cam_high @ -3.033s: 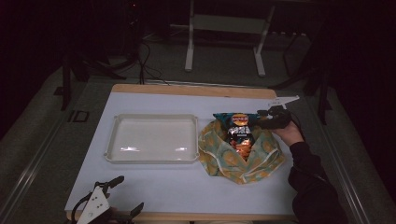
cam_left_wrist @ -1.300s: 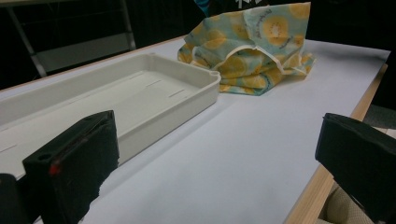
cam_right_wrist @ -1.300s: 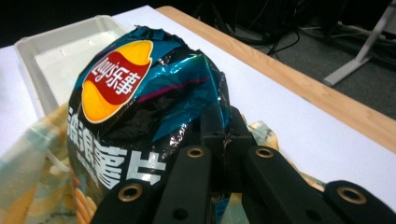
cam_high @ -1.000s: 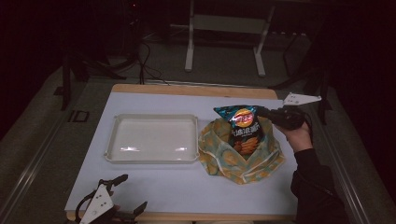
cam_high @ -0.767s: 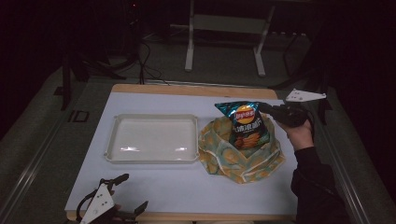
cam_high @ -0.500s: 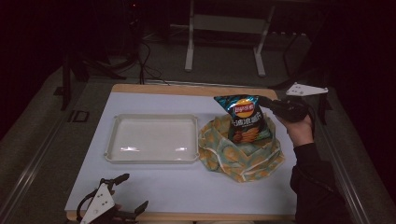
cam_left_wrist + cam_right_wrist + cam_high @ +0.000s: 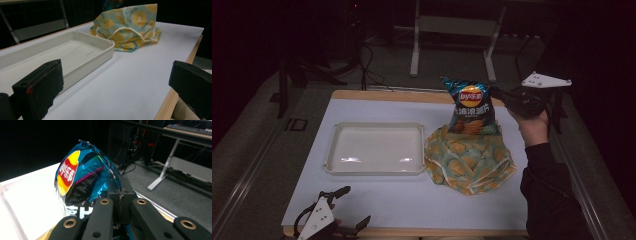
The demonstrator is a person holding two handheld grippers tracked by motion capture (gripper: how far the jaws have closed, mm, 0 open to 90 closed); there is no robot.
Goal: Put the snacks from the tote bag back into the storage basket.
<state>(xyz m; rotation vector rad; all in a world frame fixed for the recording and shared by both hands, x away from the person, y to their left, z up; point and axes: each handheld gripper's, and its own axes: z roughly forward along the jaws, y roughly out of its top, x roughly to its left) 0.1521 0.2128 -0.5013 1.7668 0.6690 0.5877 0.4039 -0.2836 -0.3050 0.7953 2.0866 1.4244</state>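
Broadly, the table is a flat, matte white rectangle with a pale wooden rim; on it, toward the left edge, lies a shallow rectangular tray of smooth cream plastic with rounded corners; just beside the tray's right wall, toward the right edge, slumps a soft, rumpled cloth bag, mint green with yellow fruit print and white piping. Over the cloth bag's far side hangs the chip bag, a glossy, crinkled teal foil pouch with a red and yellow logo; its long axis stands upright, sealed top up, printed face toward the near edge, its lower end at the cloth bag's opening. The right gripper reaches level from the right edge, the hand raised and wrapped around its body, jaws pinched tight on the chip bag's upper right seam. The left gripper rests low at the near left corner, jaws spread wide with nothing between them.
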